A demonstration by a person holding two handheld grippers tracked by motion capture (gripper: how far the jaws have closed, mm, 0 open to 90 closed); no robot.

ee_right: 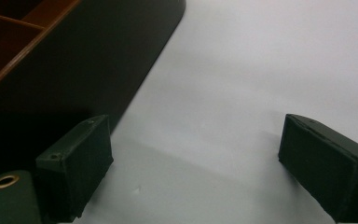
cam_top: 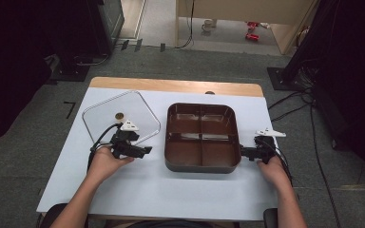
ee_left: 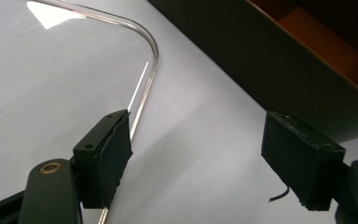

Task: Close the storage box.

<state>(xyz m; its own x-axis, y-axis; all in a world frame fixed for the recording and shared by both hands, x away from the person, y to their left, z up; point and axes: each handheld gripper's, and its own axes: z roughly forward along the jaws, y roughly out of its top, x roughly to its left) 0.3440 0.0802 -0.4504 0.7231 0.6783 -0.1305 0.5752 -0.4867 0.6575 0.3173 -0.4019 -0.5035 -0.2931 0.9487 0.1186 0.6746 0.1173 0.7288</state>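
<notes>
A dark brown tray (cam_top: pixel 170 124) with four compartments sits mid-table, its compartments bare. Left of it a clear square lid (cam_top: pixel 102 118) with rounded corners lies flat on the white sheet. My left gripper (cam_top: pixel 147 151) is at the lid's near right corner, pointing toward the tray. In the left gripper view its jaws stand open (ee_left: pixel 198 128) with nothing between them; one pad (ee_left: pixel 109 154) overlaps the lid's rim (ee_left: pixel 151 51), and the tray wall (ee_left: pixel 270 60) lies beyond. My right gripper (cam_top: pixel 244 153) is open (ee_right: pixel 196 126) at the tray's right near corner (ee_right: pixel 74 60), gripping nothing.
A white sheet (cam_top: pixel 171 190) covers the wooden table (cam_top: pixel 171 85). A small round brown spot (cam_top: pixel 120 115) shows through the lid. Dark stands and cables (cam_top: pixel 294 102) flank the table on the floor.
</notes>
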